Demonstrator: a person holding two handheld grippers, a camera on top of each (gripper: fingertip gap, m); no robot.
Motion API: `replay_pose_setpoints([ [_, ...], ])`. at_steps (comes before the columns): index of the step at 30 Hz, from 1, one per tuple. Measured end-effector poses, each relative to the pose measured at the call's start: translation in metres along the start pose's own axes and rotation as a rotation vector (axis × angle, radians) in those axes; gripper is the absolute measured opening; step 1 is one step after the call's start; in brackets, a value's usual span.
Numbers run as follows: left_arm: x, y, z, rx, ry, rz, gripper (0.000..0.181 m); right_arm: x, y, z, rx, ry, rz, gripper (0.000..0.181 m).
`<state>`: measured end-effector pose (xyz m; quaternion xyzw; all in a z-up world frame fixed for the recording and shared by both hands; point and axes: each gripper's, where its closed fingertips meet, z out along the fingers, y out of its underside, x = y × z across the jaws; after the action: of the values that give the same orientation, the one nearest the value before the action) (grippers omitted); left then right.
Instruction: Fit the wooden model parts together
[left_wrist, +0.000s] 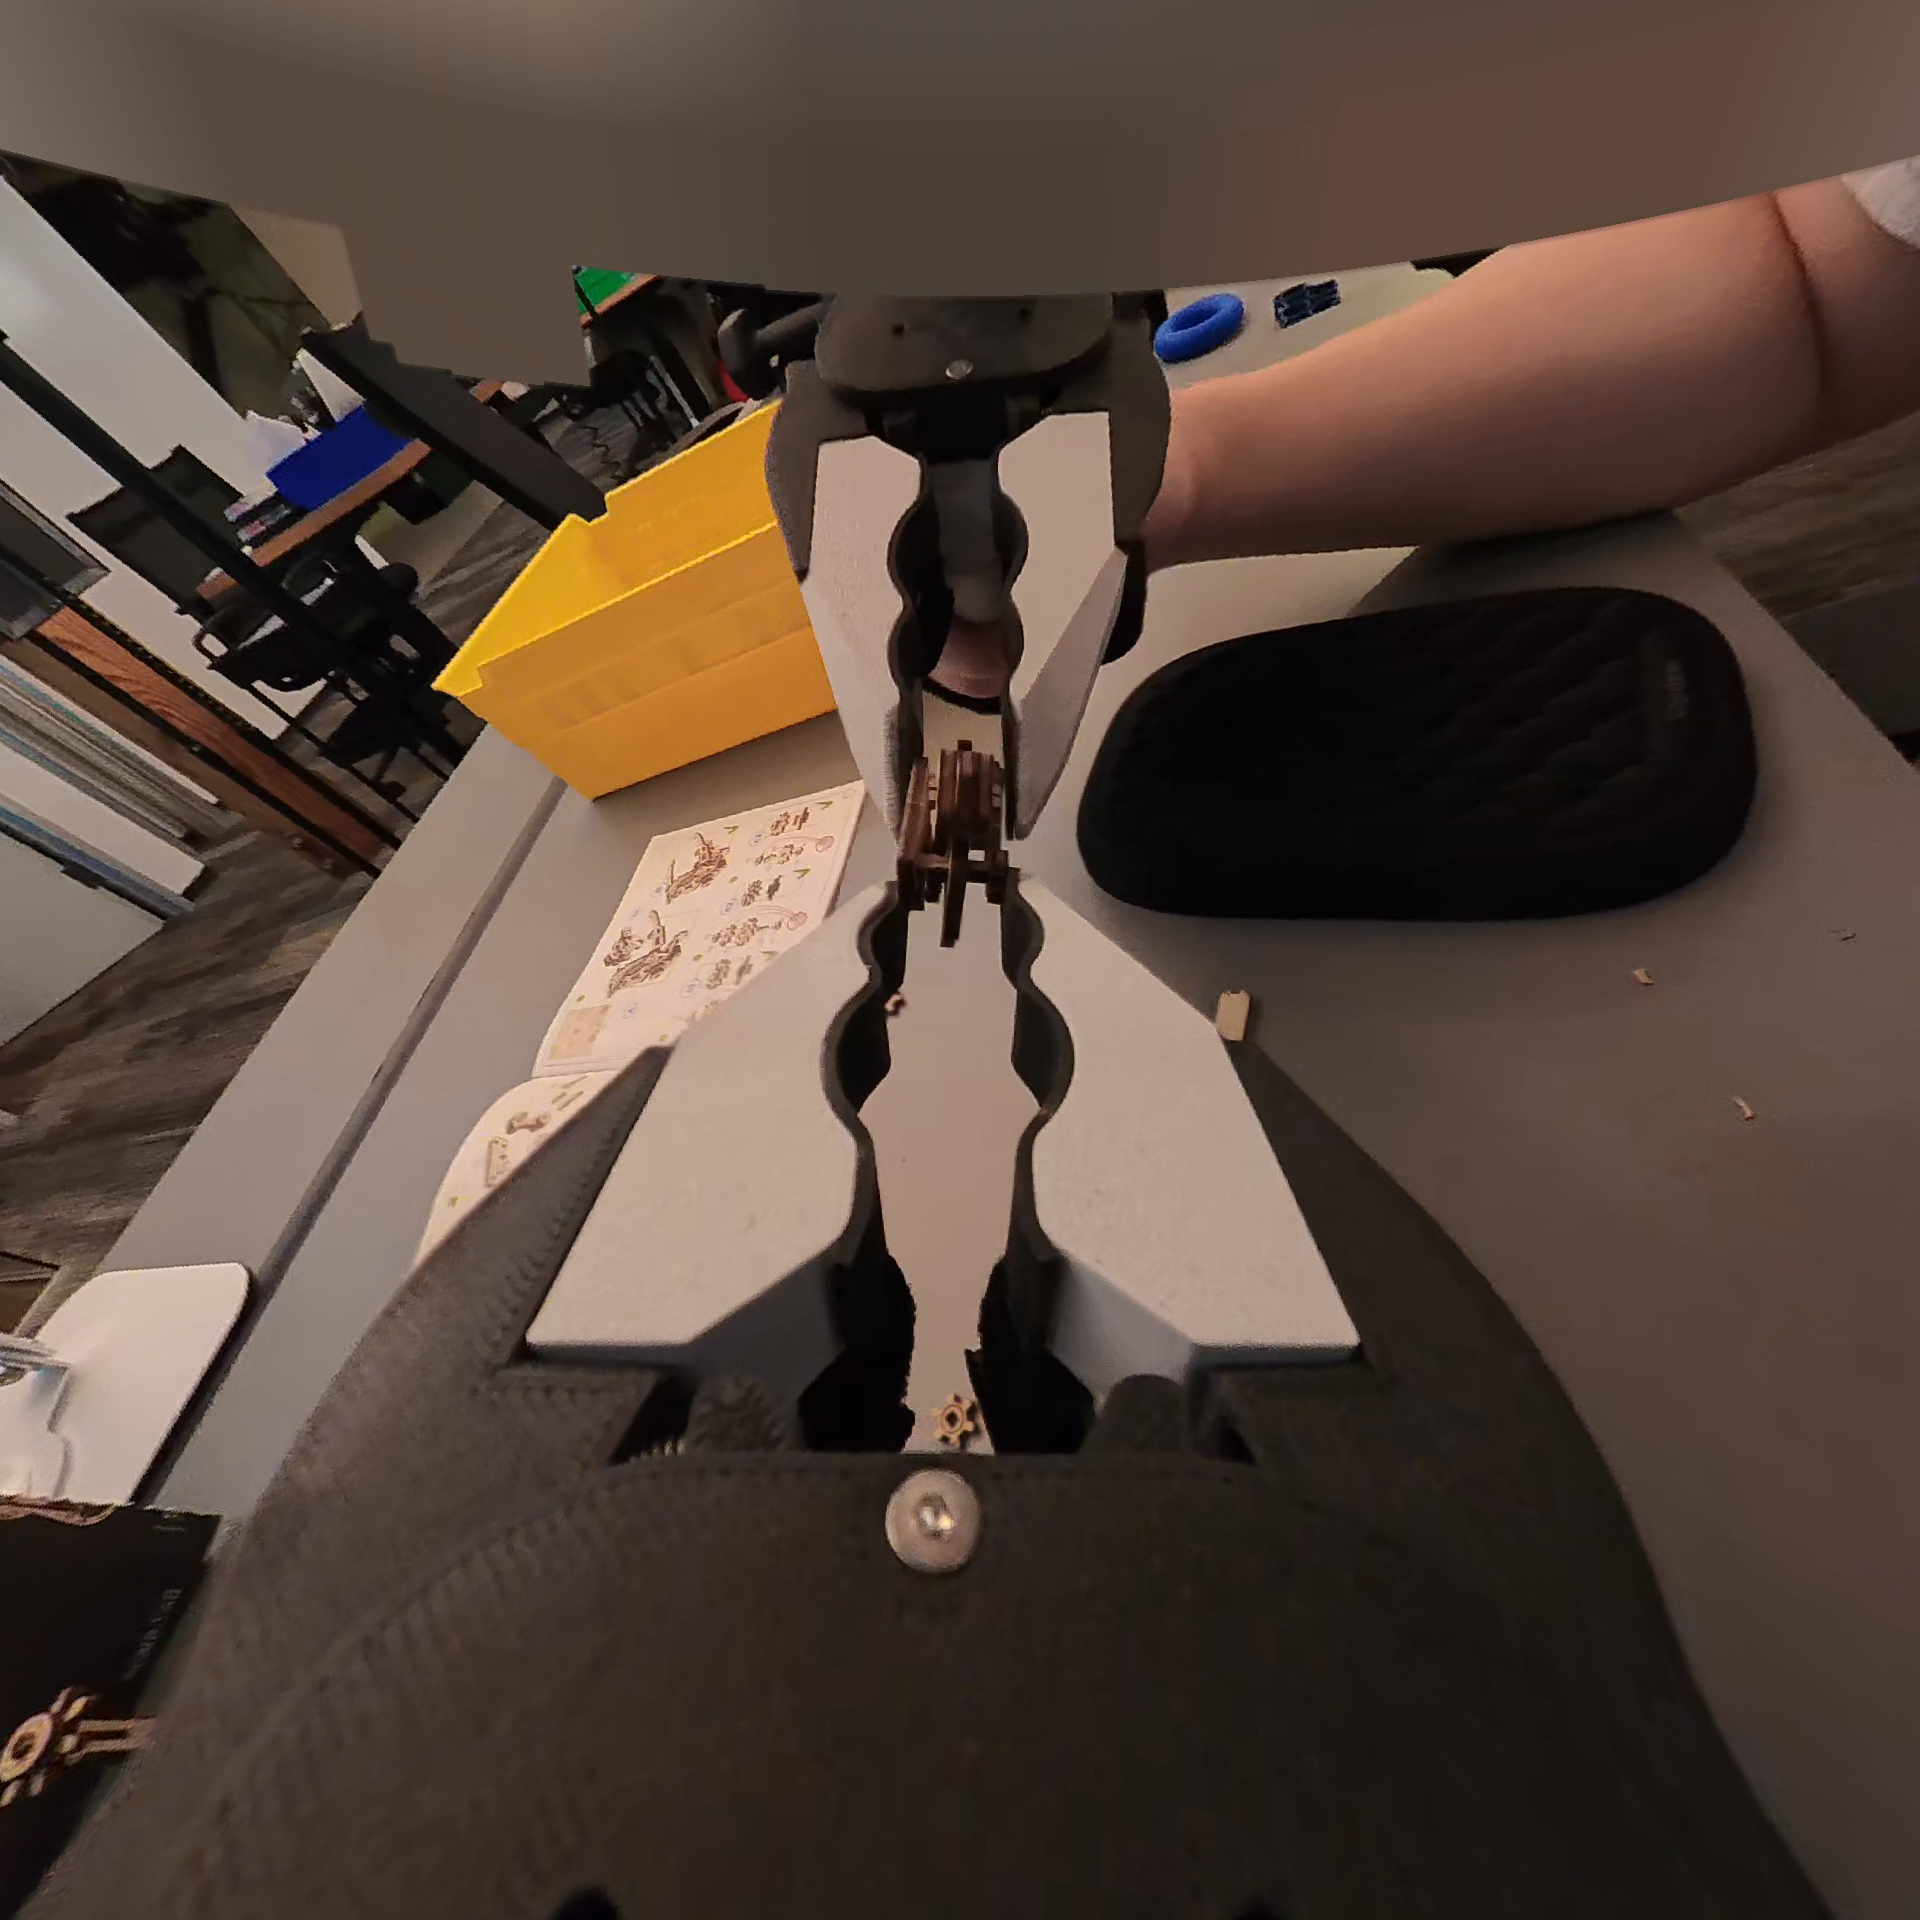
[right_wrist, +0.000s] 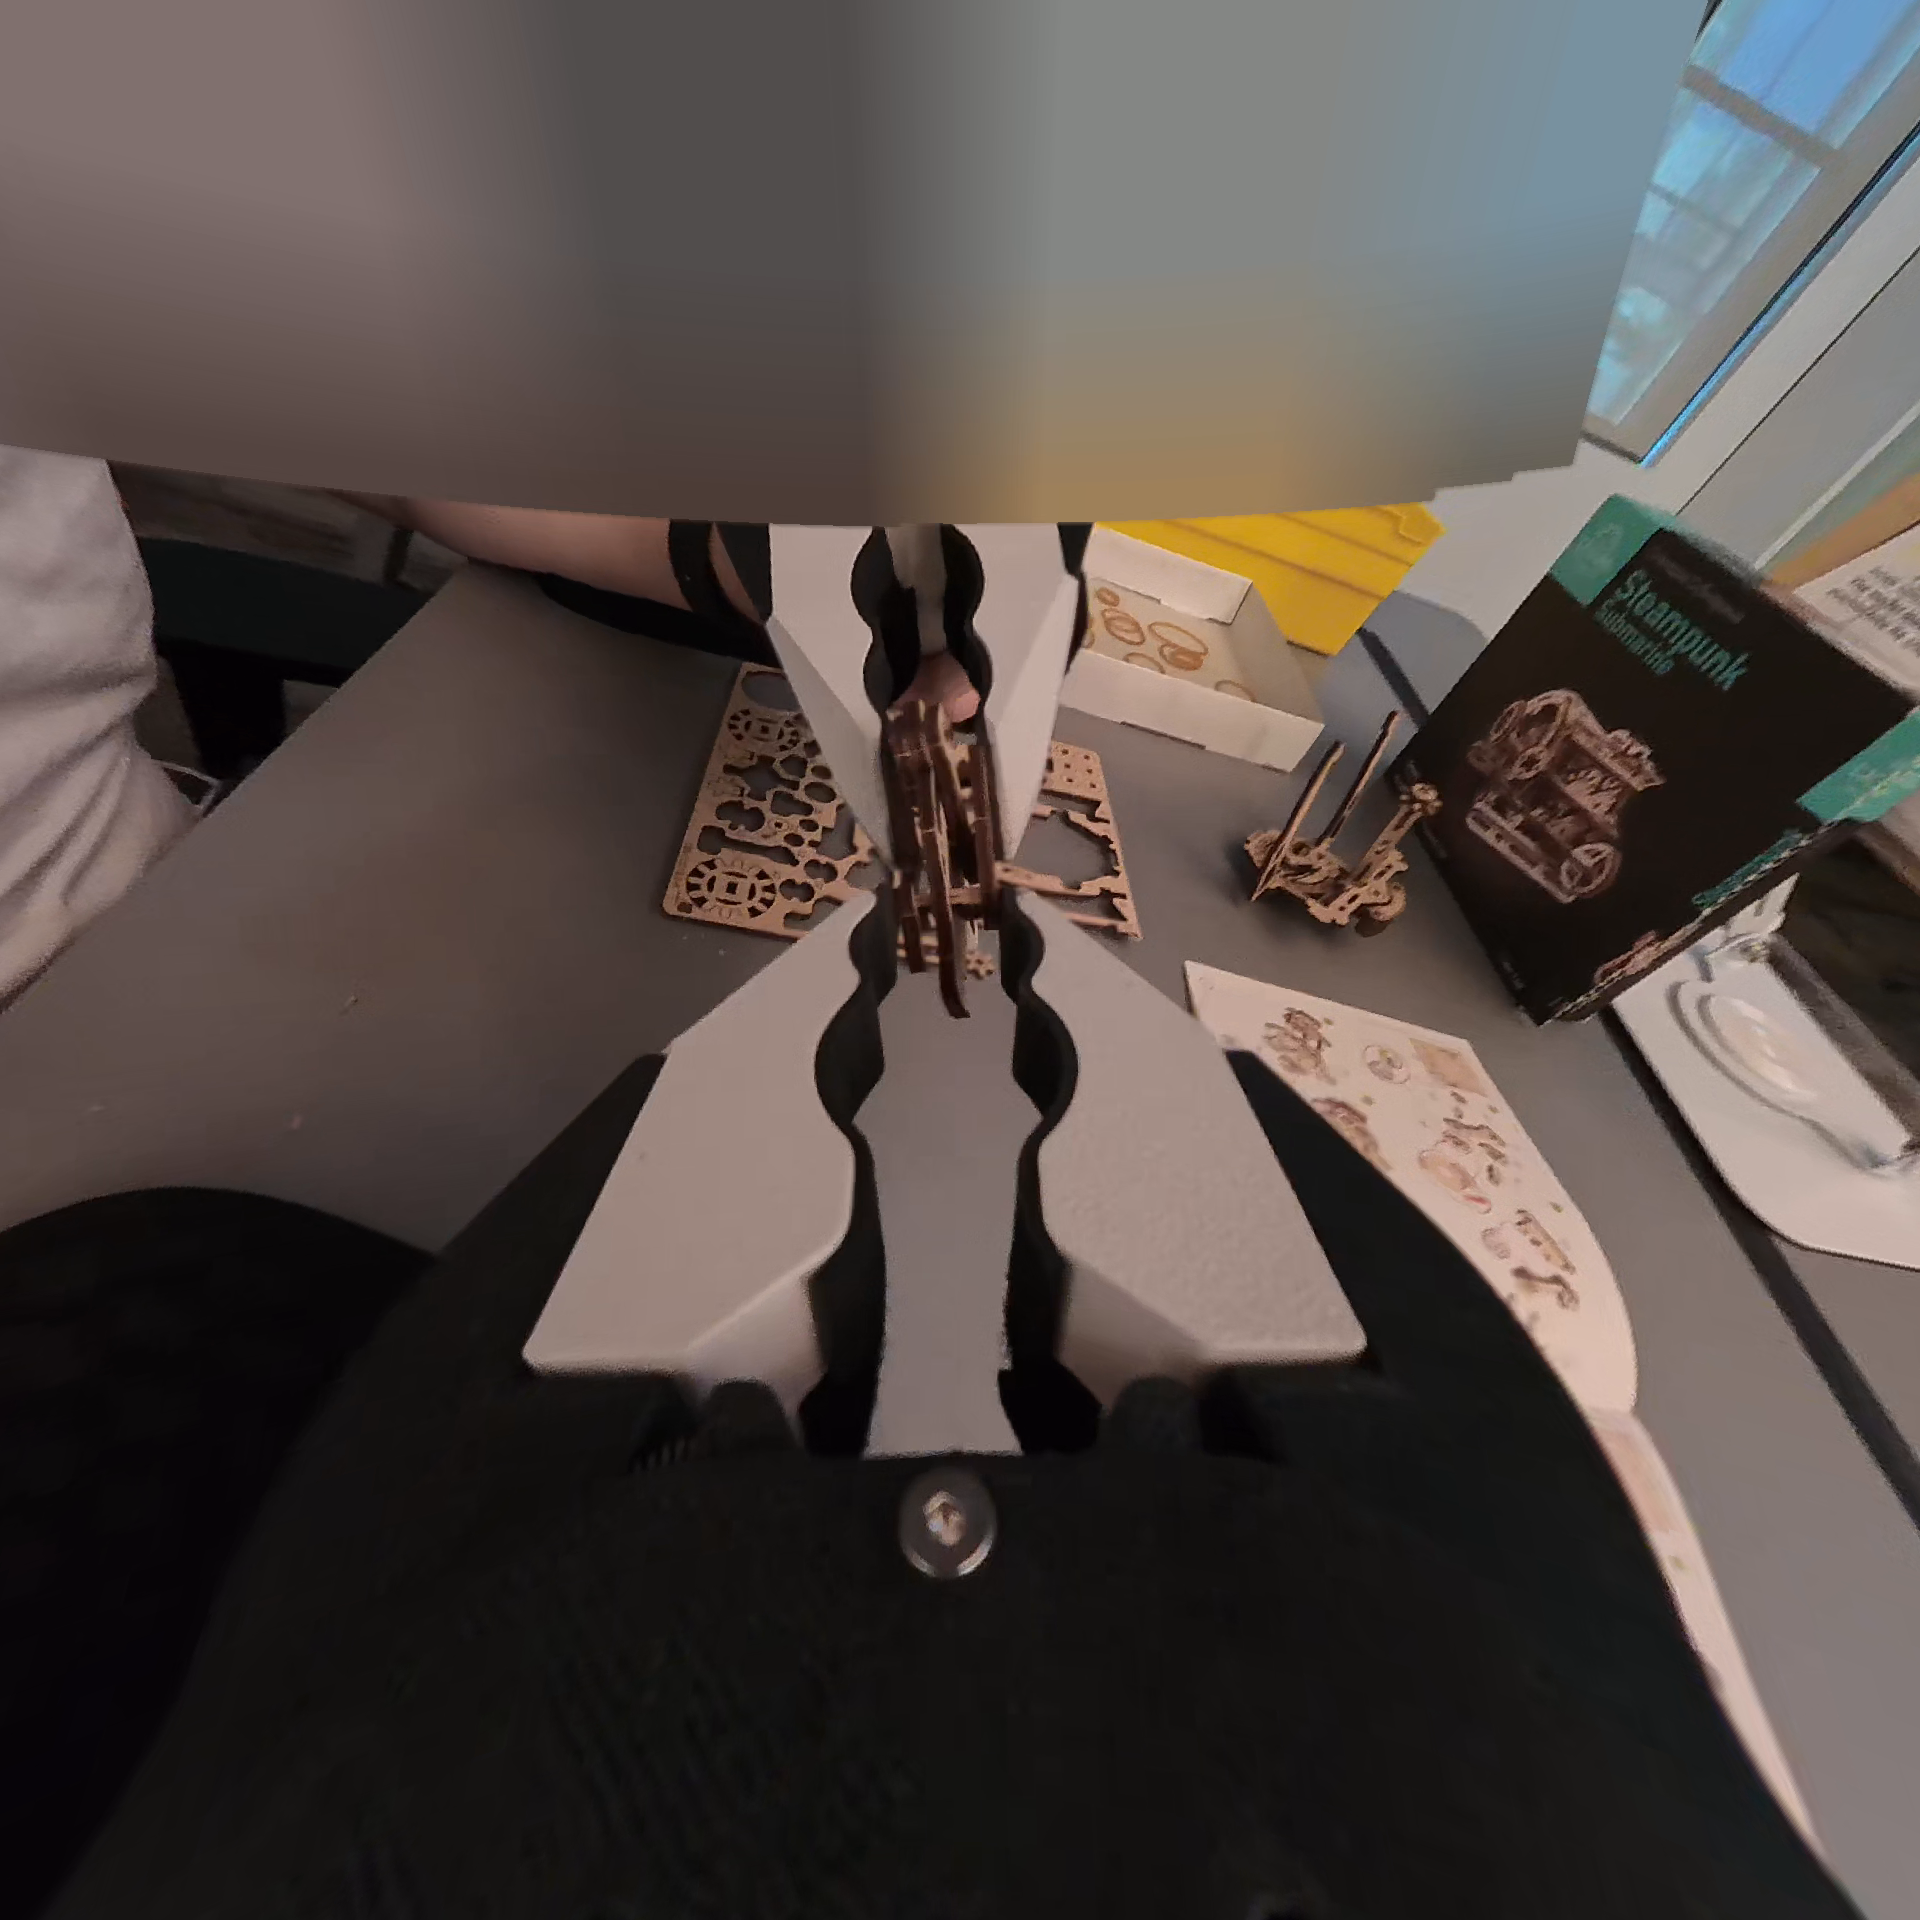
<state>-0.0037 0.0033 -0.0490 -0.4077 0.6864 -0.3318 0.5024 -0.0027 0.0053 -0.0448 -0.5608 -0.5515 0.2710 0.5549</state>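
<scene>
The left gripper and the right gripper meet tip to tip above the grey table, and both are closed on the same small wooden model assembly, a cluster of dark laser-cut plates held edge-on between the two pairs of fingertips. In the right wrist view the assembly stands upright between the tips, with the left gripper coming in from straight ahead.

Ahead and to the left of the left gripper lies a printed instruction sheet, and beyond it a yellow plastic bin. To its right front rests a black padded cushion. A tiny wooden gear lies on the table beneath the base of its fingers.

Past the right gripper's tips a punched-out wooden parts sheet lies flat. To its right stand a partly built wooden model and a dark product box, with an open white box farther off.
</scene>
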Motion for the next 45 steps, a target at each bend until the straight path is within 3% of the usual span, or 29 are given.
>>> replay_pose_setpoints([
  [12, 0.001, -0.005, -0.003, 0.022, -0.048, 0.117, 0.017, -0.003, -0.010, 0.002, 0.027, 0.058, -0.127, 0.016],
  [26, 0.004, -0.005, -0.002, 0.031, 0.013, -0.002, 0.017, -0.004, -0.008, 0.001, 0.013, 0.019, -0.067, 0.015],
  [34, 0.004, 0.001, 0.001, 0.006, 0.050, -0.083, 0.017, -0.002, -0.002, 0.002, 0.016, -0.029, 0.061, 0.015],
  [37, 0.007, 0.007, 0.003, -0.025, 0.050, -0.058, 0.019, -0.004, 0.004, 0.004, -0.016, -0.006, -0.053, 0.016],
  [45, 0.016, 0.001, 0.001, 0.006, 0.085, -0.018, 0.019, -0.013, 0.006, 0.004, -0.039, -0.052, -0.055, 0.015],
])
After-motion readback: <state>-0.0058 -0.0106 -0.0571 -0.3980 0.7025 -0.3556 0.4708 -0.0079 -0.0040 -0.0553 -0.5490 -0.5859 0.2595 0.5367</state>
